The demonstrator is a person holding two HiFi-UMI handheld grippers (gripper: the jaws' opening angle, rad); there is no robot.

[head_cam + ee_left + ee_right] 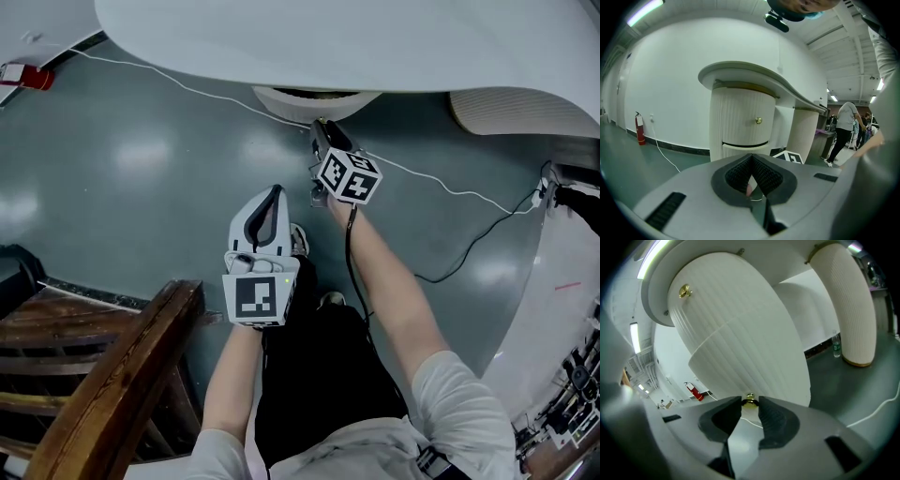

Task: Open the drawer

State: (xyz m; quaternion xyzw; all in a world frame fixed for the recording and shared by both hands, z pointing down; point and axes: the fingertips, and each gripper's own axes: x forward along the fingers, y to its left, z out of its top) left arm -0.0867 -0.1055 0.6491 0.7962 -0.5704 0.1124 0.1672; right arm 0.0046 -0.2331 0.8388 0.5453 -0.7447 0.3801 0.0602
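Head view: the left gripper point(276, 192) hangs nearest the body, just below centre, its jaws clenched together on nothing, and has no part in the pull. A wooden chair point(112, 375) stands at eight o'clock, close to the person's left side. Beyond it, toward twelve o'clock, the right gripper point(323, 141) reaches in under the white desk top point(328, 37) to the ribbed pedestal point(314, 97).

In the right gripper view the two jaw tips sit either side of a small brass lower knob point(750, 401) at six o'clock and appear to pinch it. That knob belongs to the drawer point(754, 366), the curved front below the seam, which looks fully closed. A second upper knob point(684, 290) lies farther off at ten o'clock, on the panel above.

To do the pull well, keep the squeeze firm. The knob is small and round and held only at the very tips, so it would likely slip out under a jerk. Draw straight back along the drawer's own line, not sideways across the curved face. Start slowly until the front breaks free of the seam.
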